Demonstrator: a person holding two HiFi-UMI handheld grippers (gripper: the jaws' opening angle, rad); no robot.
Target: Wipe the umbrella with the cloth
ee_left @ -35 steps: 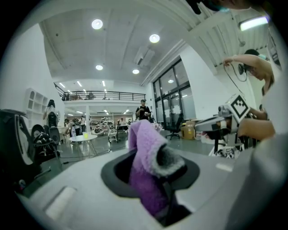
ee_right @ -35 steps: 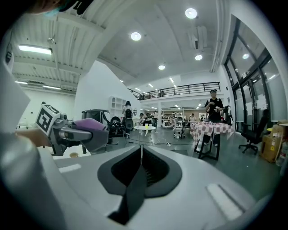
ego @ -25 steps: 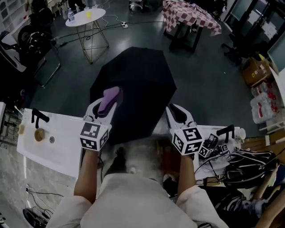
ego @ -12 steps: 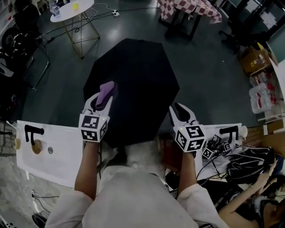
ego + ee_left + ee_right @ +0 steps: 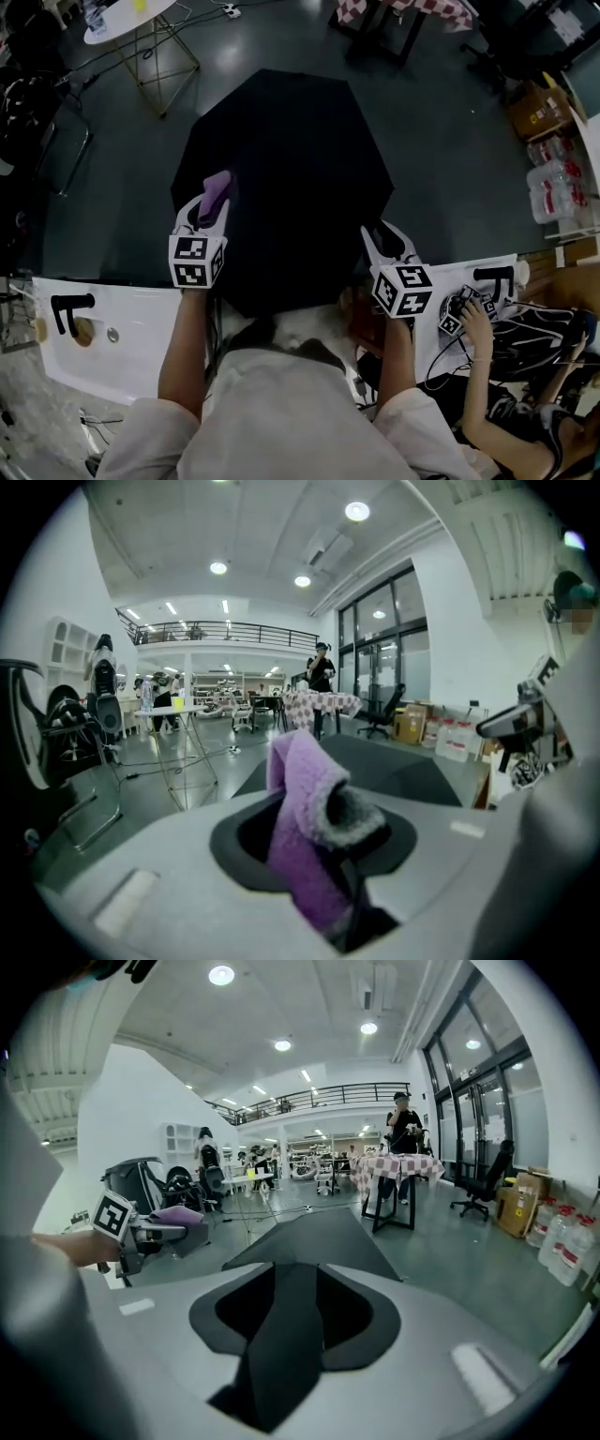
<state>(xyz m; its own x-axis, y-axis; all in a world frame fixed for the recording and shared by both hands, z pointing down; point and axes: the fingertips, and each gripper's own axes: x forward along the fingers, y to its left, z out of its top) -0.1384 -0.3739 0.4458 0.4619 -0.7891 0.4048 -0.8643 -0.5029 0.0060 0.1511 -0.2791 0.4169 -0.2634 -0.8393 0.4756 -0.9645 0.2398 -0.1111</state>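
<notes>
A black open umbrella rests on the dark floor ahead of me. My left gripper hovers over its left side, shut on a purple fleece cloth that sticks up out of the jaws. My right gripper is at the umbrella's near right edge. Its jaws are opening, and a fold of the black canopy runs between them with dark gaps on both sides. The right gripper view also shows the left gripper with the cloth, left of the canopy.
A white table with a black clamp is near left. A second white table at near right holds cables; another person's hand rests there. A round table, a checked-cloth table and water bottles ring the floor.
Both grippers have moved forward and lower over the umbrella, the left still carrying the cloth. The right jaws stand wider apart. Another person's hand has come into view at the right table.
</notes>
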